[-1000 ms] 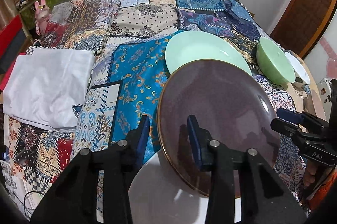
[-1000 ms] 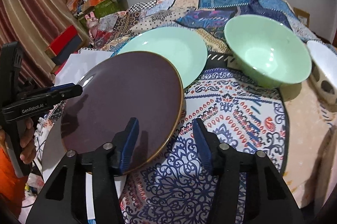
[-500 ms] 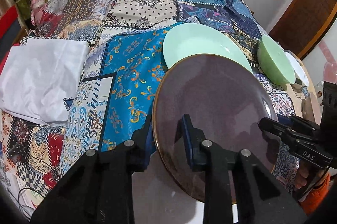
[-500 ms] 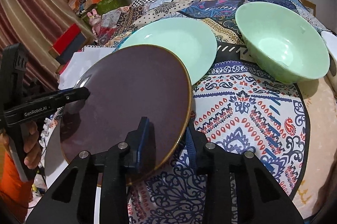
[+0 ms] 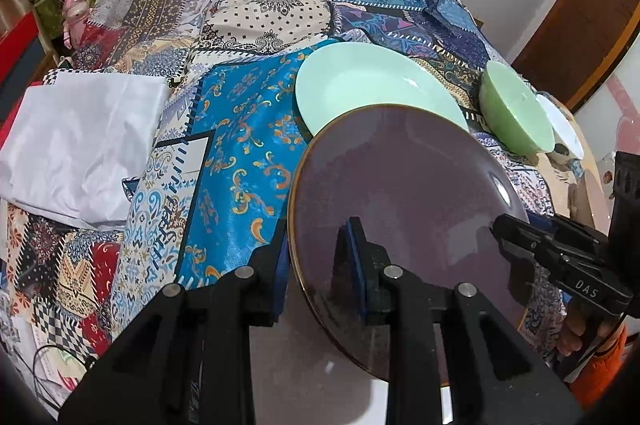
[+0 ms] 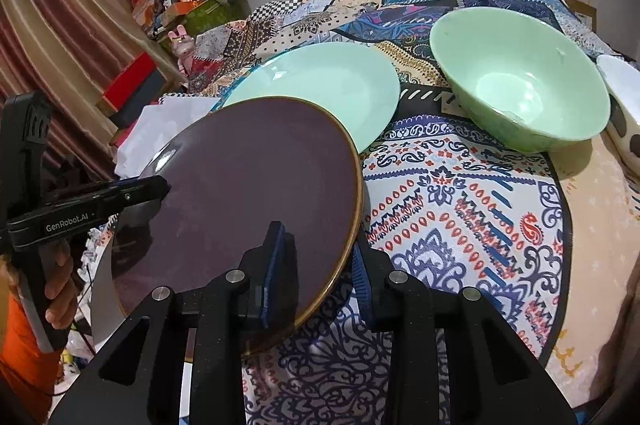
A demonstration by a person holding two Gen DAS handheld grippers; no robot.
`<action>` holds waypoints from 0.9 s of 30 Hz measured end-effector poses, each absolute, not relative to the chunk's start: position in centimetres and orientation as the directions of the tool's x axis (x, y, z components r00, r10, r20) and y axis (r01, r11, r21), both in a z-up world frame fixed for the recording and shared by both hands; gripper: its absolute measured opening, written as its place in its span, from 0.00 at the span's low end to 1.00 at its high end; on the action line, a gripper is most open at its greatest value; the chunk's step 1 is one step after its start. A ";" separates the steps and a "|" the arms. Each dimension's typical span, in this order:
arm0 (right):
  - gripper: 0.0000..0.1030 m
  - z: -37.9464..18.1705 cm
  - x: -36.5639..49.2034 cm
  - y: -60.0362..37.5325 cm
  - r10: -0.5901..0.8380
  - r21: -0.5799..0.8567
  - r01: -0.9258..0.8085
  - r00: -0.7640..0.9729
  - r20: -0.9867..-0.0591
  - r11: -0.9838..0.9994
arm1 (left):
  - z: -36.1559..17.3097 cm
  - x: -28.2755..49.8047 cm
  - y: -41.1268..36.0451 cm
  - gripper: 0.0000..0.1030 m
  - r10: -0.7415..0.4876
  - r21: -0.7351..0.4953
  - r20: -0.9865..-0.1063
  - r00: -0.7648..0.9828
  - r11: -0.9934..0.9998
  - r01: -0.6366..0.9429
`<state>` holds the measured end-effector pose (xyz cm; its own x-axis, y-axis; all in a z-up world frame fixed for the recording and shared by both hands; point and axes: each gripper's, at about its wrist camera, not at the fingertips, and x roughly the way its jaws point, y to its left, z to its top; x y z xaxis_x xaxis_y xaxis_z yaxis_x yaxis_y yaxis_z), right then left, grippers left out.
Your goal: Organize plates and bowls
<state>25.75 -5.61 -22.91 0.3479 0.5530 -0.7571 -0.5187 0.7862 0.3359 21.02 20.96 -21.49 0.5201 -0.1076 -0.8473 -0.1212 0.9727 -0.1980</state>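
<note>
A dark purple plate [image 5: 404, 193] with a gold rim is held up off the table, tilted, over a white plate [image 5: 320, 377]. My left gripper [image 5: 316, 257] is shut on its left rim. My right gripper [image 6: 320, 257] is shut on its right rim [image 6: 256, 185]. Behind it a mint green plate [image 5: 368, 85] lies flat on the cloth; it also shows in the right wrist view [image 6: 320, 85]. A green bowl [image 6: 520, 89] stands to the right, and also shows in the left wrist view [image 5: 516, 113]. A white bowl [image 6: 620, 93] is beside it.
The table is covered by a patchwork cloth [image 5: 240, 129]. A folded white cloth [image 5: 80, 141] lies at the left. Boxes and a pink rabbit toy [image 5: 76, 13] crowd the far left corner. A wooden door [image 5: 580, 17] is at the right.
Both grippers have closed onto the purple plate's opposite rims, and it has lifted and tilted off the white plate.
</note>
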 end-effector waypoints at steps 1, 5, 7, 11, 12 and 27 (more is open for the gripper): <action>0.28 -22.8 25.6 -5.6 0.550 0.329 -0.522 0.353 -0.757 0.787 | -21.4 20.9 20.8 0.26 -0.105 -0.197 -0.844 0.525 0.973 -0.121; 0.28 -22.4 25.3 -6.1 0.549 0.321 -0.525 0.364 -0.752 0.788 | -20.8 20.3 20.1 0.26 -0.104 -0.197 -0.839 0.534 0.973 -0.119; 0.28 -22.2 25.2 -6.5 0.549 0.319 -0.524 0.373 -0.748 0.790 | -20.5 20.1 19.8 0.26 -0.114 -0.205 -0.837 0.536 0.972 -0.114; 0.28 -21.5 24.7 -7.6 0.550 0.319 -0.519 0.386 -0.741 0.793 | -19.8 19.5 18.8 0.26 -0.123 -0.212 -0.833 0.539 0.971 -0.107; 0.28 -21.2 24.5 -7.9 0.550 0.317 -0.519 0.391 -0.738 0.794 | -19.6 19.3 18.5 0.26 -0.124 -0.213 -0.832 0.540 0.972 -0.104; 0.28 -18.7 21.8 -12.9 0.530 0.292 -0.492 0.462 -0.712 0.820 | -16.5 16.5 12.7 0.26 -0.169 -0.234 -0.810 0.561 0.971 -0.045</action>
